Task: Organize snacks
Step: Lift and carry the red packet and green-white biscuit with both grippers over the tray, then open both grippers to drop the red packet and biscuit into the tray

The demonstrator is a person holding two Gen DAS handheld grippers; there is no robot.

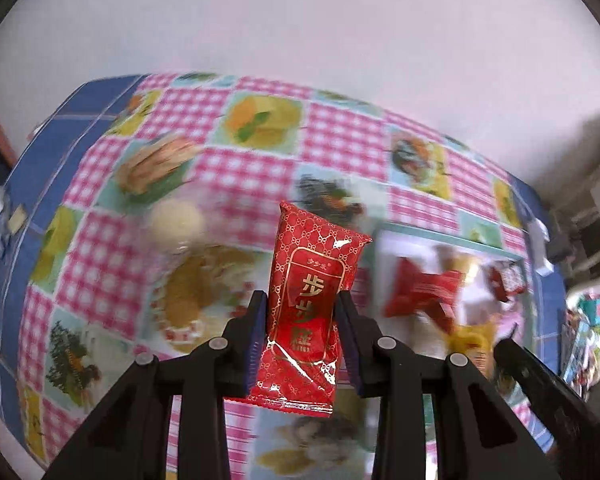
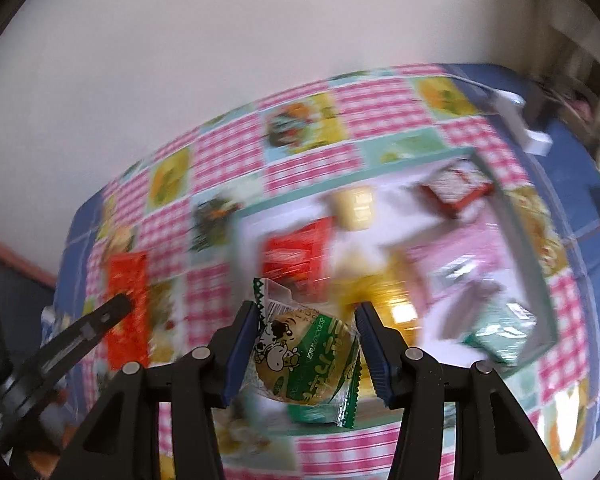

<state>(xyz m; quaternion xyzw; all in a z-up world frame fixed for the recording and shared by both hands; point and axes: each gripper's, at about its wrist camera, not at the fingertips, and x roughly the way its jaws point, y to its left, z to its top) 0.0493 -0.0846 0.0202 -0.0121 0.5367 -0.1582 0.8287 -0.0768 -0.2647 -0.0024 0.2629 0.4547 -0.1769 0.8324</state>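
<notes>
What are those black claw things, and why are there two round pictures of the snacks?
A person holds a grabbing tool in each hand, and each tool carries a little camera looking along its jaws. The wide lens makes the pictures round. The left gripper pinches a red snack packet. The right gripper pinches a green and white biscuit packet showing a cartoon cow. Below is a table with a pink checked tablecloth and a white tray holding more snacks, blurry here.

Bright daylight; motion-blurred background; fisheye-warped edges

Checked tablecloth (image 1: 256, 168) under snack tray (image 2: 540, 280)
</notes>
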